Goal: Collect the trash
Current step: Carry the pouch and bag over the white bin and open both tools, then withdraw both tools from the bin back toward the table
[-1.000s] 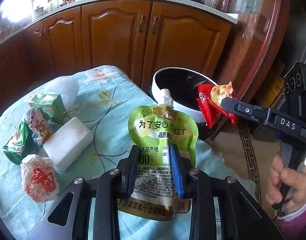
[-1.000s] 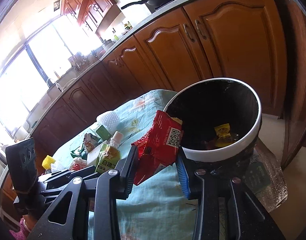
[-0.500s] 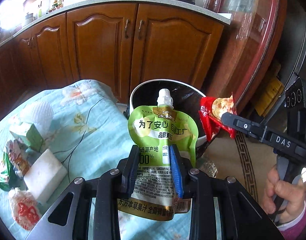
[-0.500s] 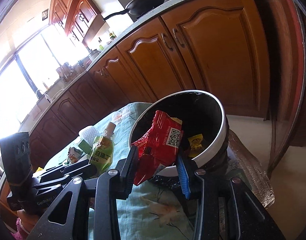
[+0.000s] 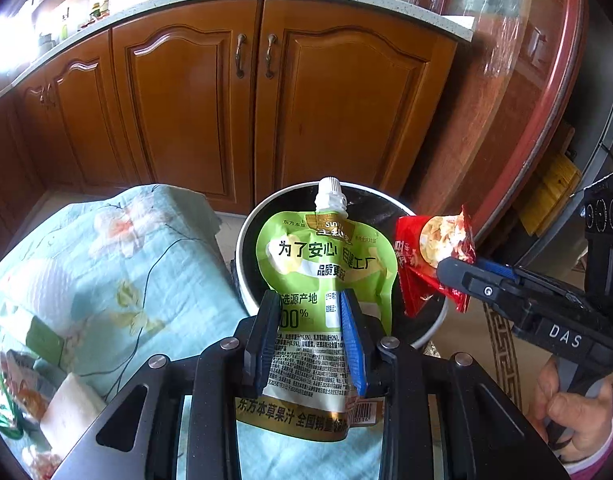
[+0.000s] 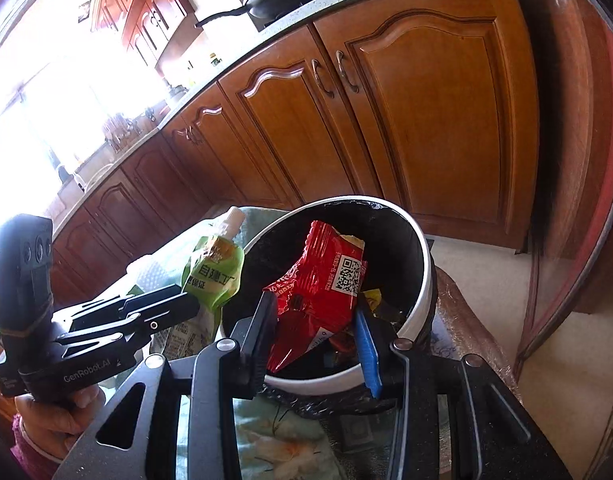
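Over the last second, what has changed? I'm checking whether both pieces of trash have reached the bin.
Both tools carried their loads toward the white bin: the green juice pouch in the left tool now hangs in front of the bin's opening, and the red snack wrapper in the right tool sits over the rim. Nothing was released; both grips are unchanged. The trash left on the tablecloth stayed put.

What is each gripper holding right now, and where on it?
Left gripper: green juice pouch, gripped mid-body. Right gripper: red snack wrapper, gripped at its lower part.
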`<state>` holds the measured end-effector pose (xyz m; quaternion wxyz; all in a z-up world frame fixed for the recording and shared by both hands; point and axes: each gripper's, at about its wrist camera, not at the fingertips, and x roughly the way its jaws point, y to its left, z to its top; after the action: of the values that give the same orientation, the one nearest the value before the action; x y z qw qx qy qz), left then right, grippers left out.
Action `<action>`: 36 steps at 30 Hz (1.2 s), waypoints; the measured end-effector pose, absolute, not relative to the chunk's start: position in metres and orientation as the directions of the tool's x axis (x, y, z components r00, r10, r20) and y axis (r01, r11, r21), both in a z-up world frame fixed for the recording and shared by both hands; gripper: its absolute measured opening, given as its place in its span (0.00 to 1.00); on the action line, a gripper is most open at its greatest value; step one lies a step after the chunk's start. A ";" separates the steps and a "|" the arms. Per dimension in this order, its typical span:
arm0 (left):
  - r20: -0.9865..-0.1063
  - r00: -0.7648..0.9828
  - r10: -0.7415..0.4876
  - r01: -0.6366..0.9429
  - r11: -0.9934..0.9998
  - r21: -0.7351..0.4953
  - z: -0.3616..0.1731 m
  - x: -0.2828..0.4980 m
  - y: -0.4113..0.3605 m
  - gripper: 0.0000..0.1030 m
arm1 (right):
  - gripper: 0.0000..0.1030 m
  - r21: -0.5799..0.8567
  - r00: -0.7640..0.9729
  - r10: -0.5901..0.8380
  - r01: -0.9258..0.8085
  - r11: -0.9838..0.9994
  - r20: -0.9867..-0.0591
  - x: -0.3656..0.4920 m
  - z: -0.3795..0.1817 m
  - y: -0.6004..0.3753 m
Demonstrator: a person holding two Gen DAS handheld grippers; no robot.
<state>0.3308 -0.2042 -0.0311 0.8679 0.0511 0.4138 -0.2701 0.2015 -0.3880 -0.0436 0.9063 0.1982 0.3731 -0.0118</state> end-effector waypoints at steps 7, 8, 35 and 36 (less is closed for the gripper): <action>-0.767 0.490 -0.415 0.505 0.852 -0.139 -0.038 0.349 -0.222 0.29 | 0.37 0.328 0.698 0.119 0.173 0.929 -0.706 0.211 -0.049 -0.393; -0.770 0.488 -0.412 0.506 0.852 -0.135 -0.040 0.351 -0.225 0.29 | 0.37 0.324 0.696 0.118 0.173 0.930 -0.709 0.212 -0.050 -0.393; -0.722 0.563 -0.403 0.408 0.895 -0.182 -0.044 0.322 -0.192 0.65 | 0.90 0.407 0.721 0.168 0.170 0.898 -0.672 0.196 -0.049 -0.384; -0.720 0.568 -0.399 0.398 0.899 -0.184 -0.046 0.316 -0.186 0.66 | 0.90 0.408 0.722 0.172 0.164 0.898 -0.670 0.195 -0.048 -0.379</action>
<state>0.3160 -0.1858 -0.0457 0.8853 -0.0006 0.4069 -0.2251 0.1946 -0.3791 -0.0484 0.9001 0.2255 0.3727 0.0020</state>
